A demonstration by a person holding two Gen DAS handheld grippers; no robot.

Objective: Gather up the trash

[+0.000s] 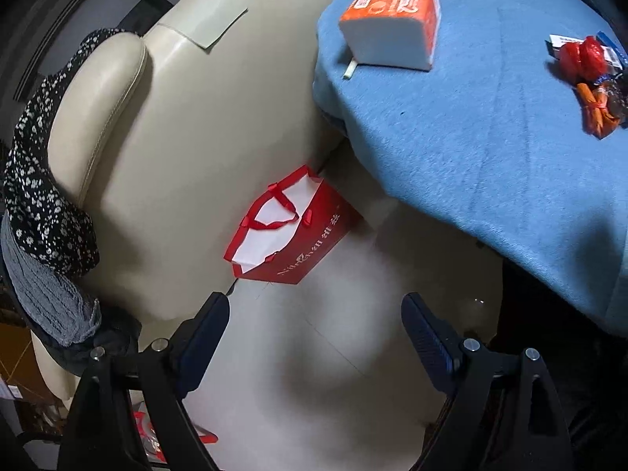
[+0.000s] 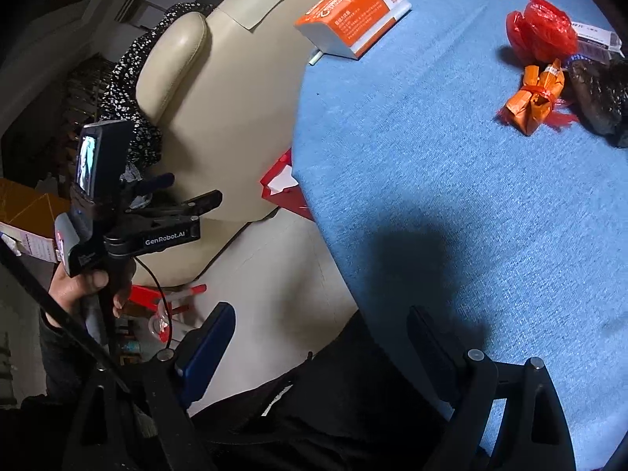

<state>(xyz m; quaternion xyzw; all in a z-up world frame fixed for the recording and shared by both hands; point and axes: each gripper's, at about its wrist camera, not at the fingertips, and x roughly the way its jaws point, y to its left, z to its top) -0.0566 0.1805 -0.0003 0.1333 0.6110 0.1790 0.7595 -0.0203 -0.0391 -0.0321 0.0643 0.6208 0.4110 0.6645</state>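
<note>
Covering most of both views, a blue blanket [image 2: 451, 196] is spread and carries the trash near its far right edge: a red plastic bag [image 2: 543, 27], an orange wrapper [image 2: 535, 96] and a dark wrapper [image 2: 598, 94], touching one another. A tissue pack [image 1: 392, 19] lies at the far left edge. Only in the left view is the red paper bag [image 1: 290, 227] seen whole, standing open on the floor, probably as the collector. The left gripper [image 1: 316, 337] and the right gripper [image 2: 320, 347] are held released and empty.

Dim indoor light; dark vignetted corners, strong fisheye bending at edges, broad soft shadow lower centre on blue desk [image 2: 451, 180], slight blur.
</note>
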